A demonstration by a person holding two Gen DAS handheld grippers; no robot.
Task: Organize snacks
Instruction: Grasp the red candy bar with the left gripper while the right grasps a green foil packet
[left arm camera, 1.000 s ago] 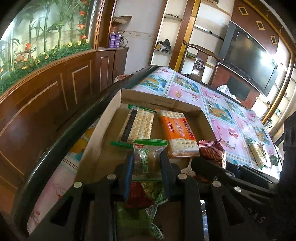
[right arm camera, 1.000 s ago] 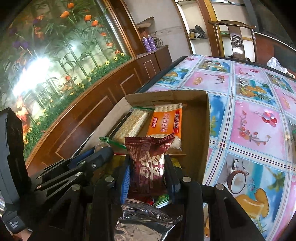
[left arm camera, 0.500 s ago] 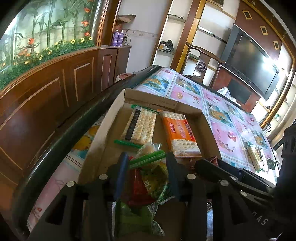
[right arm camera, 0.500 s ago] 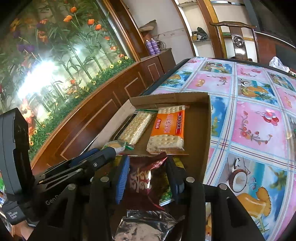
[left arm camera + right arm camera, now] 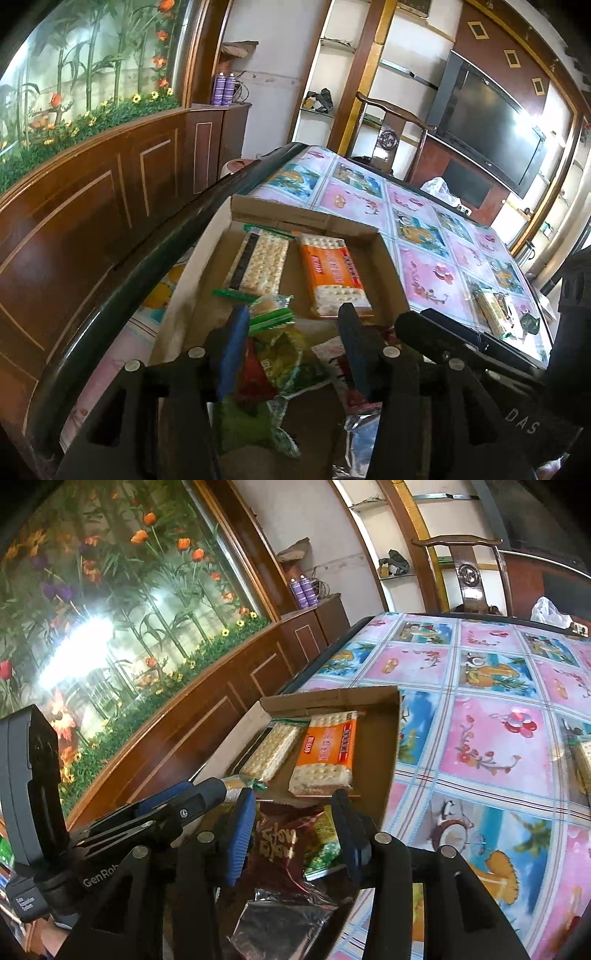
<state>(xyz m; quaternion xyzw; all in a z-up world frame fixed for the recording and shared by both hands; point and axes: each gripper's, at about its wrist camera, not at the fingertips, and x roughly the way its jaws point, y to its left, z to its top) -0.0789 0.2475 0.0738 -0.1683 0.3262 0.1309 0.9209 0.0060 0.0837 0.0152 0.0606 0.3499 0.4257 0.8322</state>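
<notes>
Here, left gripper (image 5: 291, 332) fingers wide over green snack packets (image 5: 284, 354), right gripper (image 5: 291, 819) fingers wide — brown packet (image 5: 277, 845) loose between them, cardboard box (image 5: 384, 746) just ahead.

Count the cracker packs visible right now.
3: orange cracker pack and clear cracker pack side by side in the cardboard box; another out on the tablecloth. More may be hidden.

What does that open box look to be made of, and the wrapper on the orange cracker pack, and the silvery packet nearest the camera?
The box looks like plain brown cardboard, matte, with folded flaps and raw edges. The orange cracker pack seems wrapped in thin glossy plastic film: its ends are clear, showing the crackers. The silvery packet looks like metallised foil, crinkled and mirror-bright; whether it is true foil or coated plastic is unclear.
</notes>
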